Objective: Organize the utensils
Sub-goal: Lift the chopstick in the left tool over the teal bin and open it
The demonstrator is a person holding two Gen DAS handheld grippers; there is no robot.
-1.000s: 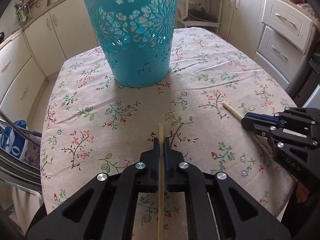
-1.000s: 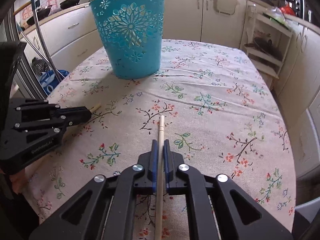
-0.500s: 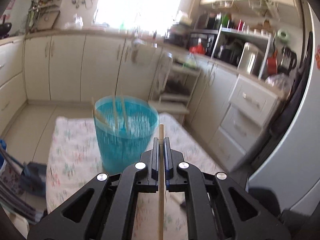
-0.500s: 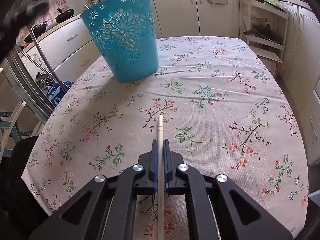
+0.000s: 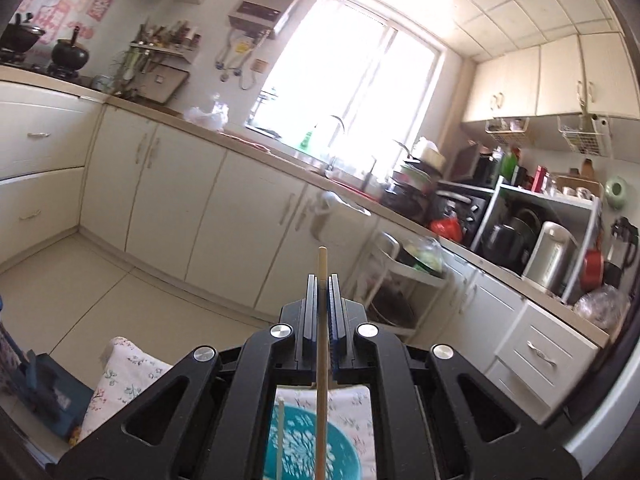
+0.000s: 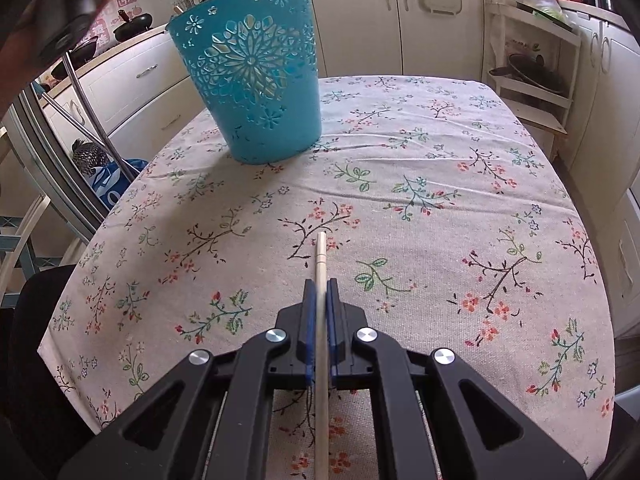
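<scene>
Left hand-held gripper [image 5: 321, 280] clamping chopstick [image 5: 321, 264] above teal basket [image 5: 304, 452]

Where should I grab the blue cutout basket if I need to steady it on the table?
Grip the teal basket at its open top rim, coming down from above. It stands upright on the floral tablecloth, its walls taper and are too wide for the jaws, while the thin rim probably fits between them.
</scene>
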